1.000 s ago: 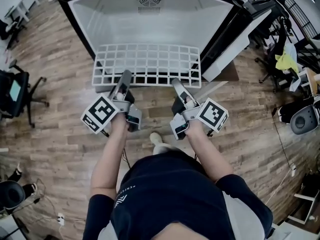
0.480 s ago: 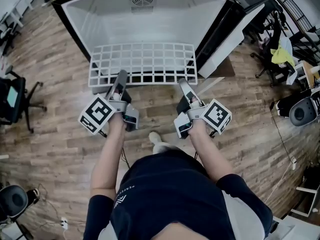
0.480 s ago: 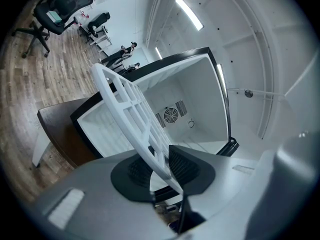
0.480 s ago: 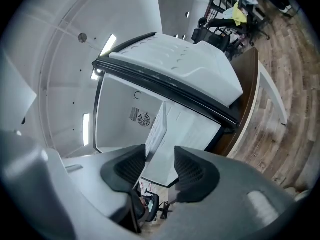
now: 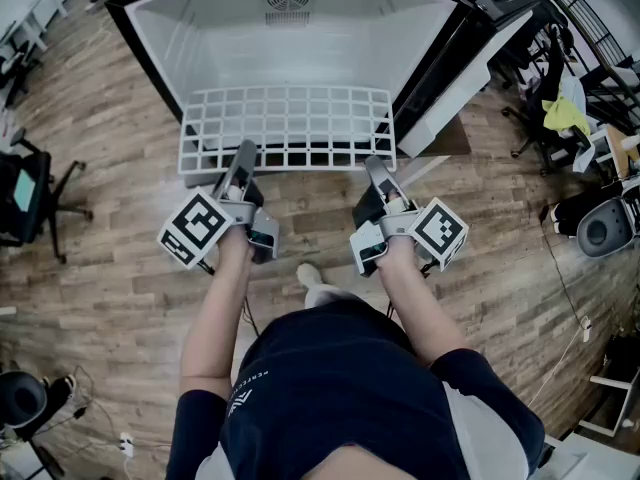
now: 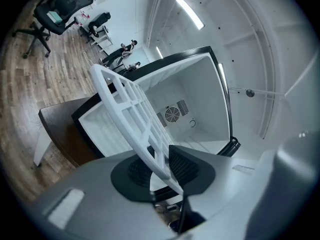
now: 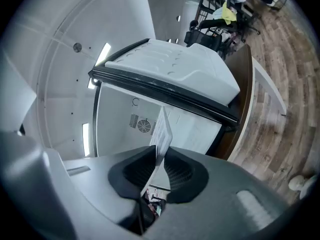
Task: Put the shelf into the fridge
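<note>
The white grid shelf (image 5: 288,123) hangs level in front of the open fridge (image 5: 290,38), whose white inside with a round fan vent faces me. My left gripper (image 5: 243,151) is shut on the shelf's near edge, left of centre; in the left gripper view the shelf (image 6: 130,109) runs out from between the pads of this gripper (image 6: 159,166). My right gripper (image 5: 378,165) holds the near edge at the right. There the shelf (image 7: 162,131) shows edge-on, and the jaws of the right gripper (image 7: 159,166) are closing onto it with the pads against it.
The fridge door (image 5: 470,78) stands open to the right. Office chairs stand at the left (image 5: 30,193) and right (image 5: 605,230), beside a desk with a yellow cloth (image 5: 562,113). My shoe (image 5: 312,276) is on the wooden floor below the grippers.
The shelf and both grippers have shifted slightly toward the fridge. The right gripper has slid a little to the right along the near edge and closed in on it.
</note>
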The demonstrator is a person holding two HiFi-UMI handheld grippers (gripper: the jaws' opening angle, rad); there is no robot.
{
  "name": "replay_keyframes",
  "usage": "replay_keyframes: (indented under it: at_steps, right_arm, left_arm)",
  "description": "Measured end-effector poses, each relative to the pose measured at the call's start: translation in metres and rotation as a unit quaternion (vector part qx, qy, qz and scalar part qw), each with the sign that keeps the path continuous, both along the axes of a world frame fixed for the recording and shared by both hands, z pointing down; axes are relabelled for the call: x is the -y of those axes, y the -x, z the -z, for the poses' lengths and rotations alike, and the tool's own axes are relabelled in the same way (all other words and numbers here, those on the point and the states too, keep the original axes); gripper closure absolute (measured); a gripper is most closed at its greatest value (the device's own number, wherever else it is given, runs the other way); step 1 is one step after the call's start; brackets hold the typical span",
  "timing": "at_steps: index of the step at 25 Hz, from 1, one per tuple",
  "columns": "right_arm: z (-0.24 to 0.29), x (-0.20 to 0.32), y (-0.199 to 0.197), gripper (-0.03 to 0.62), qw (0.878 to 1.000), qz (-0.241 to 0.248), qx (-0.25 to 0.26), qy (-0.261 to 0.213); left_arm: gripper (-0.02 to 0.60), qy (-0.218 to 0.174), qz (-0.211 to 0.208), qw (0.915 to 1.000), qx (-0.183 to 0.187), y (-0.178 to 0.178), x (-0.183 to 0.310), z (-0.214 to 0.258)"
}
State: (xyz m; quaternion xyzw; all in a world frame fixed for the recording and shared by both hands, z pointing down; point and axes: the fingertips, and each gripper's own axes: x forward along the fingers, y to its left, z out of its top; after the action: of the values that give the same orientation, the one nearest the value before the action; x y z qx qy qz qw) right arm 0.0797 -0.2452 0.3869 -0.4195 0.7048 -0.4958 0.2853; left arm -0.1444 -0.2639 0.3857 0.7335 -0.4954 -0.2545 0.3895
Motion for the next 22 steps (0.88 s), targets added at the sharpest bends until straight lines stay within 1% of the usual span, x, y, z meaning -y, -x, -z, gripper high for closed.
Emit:
replay_keyframes:
  at_steps: [1, 3, 7, 12, 17, 20, 22]
  right_arm:
    - [-0.0011, 0.0002, 0.0003, 0.542, 1.000, 0.000, 0.009, 0.003]
    - [-0.0027, -0.0002, 0.0009, 0.546, 1.000, 0.001, 0.018, 0.005]
    - [-0.0013, -0.0011, 0.0014, 0.546, 1.000, -0.002, 0.021, -0.001]
    - [0.0018, -0.0019, 0.0014, 0.546, 1.000, -0.004, 0.023, -0.008]
    - [0.0056, -0.0031, 0.0017, 0.548, 0.999, -0.007, 0.029, -0.012]
    - [0.0061, -0.0069, 0.0025, 0.549, 0.999, -0.005, 0.031, -0.012]
    - [-0.0005, -0.0092, 0.0020, 0.548, 0.999, -0.004, 0.037, 0.001]
  left_arm:
    - [0.477, -0.001, 0.000, 1.0000, 0.005, 0.0008, 0.0001, -0.0005]
    - [0.477, -0.001, 0.003, 1.0000, 0.003, 0.0014, -0.0005, -0.0021]
    - [0.477, 0.008, 0.008, 0.9992, -0.038, -0.0024, -0.0022, -0.0049]
    - [0.477, 0.005, 0.010, 0.9993, -0.036, -0.0017, -0.0030, -0.0024]
    - [0.477, -0.006, 0.010, 0.9999, 0.001, 0.0023, -0.0028, 0.0021]
    - [0.477, -0.007, 0.013, 0.9999, 0.005, 0.0034, -0.0044, 0.0036]
    - [0.480, -0.005, 0.016, 0.9998, -0.007, 0.0023, -0.0066, 0.0040]
